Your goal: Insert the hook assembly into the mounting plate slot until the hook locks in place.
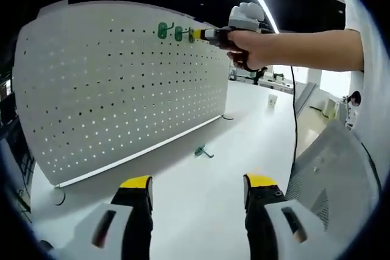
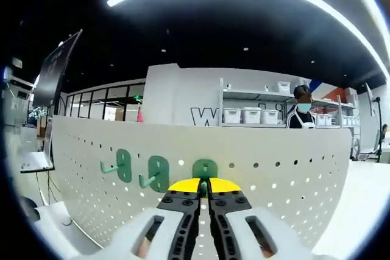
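Observation:
A white pegboard (image 1: 122, 89) stands upright on a white table (image 1: 201, 193). Two green hooks (image 1: 162, 29) (image 1: 178, 33) hang in its top row. Right beside them, my right gripper (image 1: 198, 35), held by a person's hand (image 1: 250, 48), presses a third green hook (image 1: 191, 35) against the board. In the right gripper view the jaws (image 2: 203, 186) are shut on that hook (image 2: 205, 168), whose plate lies flat on the pegboard (image 2: 280, 175); the other two hooks (image 2: 124, 165) (image 2: 158, 172) are to its left. A spare green hook (image 1: 203, 151) lies on the table. My left gripper (image 1: 198, 184) is open and holds nothing.
A grey perforated panel (image 1: 329, 168) lies at the right, beside a black cable (image 1: 294, 114). Behind the board are shelves with white bins (image 2: 250, 114) and a person (image 2: 300, 112). A dark screen (image 2: 55, 71) stands at the left.

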Demonstrator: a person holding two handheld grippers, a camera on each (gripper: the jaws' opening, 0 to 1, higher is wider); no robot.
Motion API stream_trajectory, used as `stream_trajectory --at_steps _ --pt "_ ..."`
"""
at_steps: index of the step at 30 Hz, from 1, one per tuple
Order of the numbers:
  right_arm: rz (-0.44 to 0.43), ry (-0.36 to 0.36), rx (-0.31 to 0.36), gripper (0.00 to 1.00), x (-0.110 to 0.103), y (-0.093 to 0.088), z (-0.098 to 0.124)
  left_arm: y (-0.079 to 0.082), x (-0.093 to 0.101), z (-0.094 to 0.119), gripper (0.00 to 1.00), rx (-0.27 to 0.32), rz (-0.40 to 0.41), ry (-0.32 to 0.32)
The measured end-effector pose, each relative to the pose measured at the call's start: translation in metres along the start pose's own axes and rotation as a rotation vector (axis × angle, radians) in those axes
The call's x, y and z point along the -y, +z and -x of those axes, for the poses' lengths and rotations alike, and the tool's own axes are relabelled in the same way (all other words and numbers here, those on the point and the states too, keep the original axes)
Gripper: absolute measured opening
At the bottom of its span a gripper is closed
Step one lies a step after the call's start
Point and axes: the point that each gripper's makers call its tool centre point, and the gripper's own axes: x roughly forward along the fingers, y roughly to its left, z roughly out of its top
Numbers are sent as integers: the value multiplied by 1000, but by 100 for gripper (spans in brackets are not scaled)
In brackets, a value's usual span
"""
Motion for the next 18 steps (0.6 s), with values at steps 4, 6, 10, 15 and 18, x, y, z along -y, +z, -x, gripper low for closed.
stream_trajectory --at_steps 4,6,10,15,18 --pt "-1 13 -5 3 0 0 0 -1 -1 0 62 2 6 3" --pt "-11 24 -8 3 0 0 1 0 0 -1 62 4 3 2" --pt "-43 54 -18 5 -1 0 2 2 1 -1 63 11 5 0" --pt "-52 104 -15 14 -4 0 4 1 1 -1 63 2 -5 -5" --pt "-62 132 -5 17 -3 3 8 2 1 0 63 2 -7 -5"
